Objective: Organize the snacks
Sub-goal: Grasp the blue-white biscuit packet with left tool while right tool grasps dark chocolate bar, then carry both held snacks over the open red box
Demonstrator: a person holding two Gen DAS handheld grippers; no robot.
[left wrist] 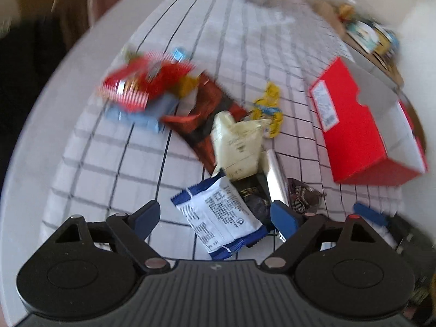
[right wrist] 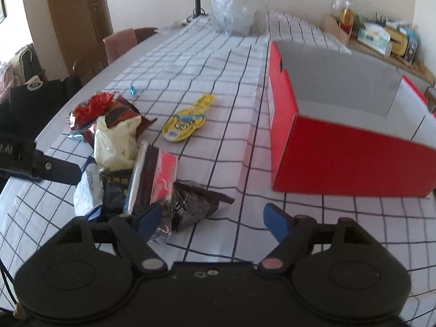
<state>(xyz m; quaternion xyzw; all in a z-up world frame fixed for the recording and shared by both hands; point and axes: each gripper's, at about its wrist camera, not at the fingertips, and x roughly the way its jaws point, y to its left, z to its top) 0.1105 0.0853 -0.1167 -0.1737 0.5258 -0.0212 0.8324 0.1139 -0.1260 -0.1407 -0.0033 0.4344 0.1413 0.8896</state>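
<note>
Above the snack pile [left wrist: 218, 147], both the left tool [left wrist: 215, 218] and right tool [right wrist: 211, 219] gape wide, holding nothing.

A messy pile of shiny snack packets [right wrist: 120, 160] lies on the table. A yellow cartoon-face packet [right wrist: 188, 121] lies flat nearby. The open red cardboard box [right wrist: 348, 160] stands apart.

One red box [right wrist: 340, 160] stands on the table [right wrist: 218, 62]. One yellow cartoon packet [right wrist: 188, 120], one cream bag [right wrist: 117, 139], one blue-and-white packet [left wrist: 220, 215] and one clear plastic bag [right wrist: 234, 11] show. The heaped wrappers beyond those are too jumbled to count.
</note>
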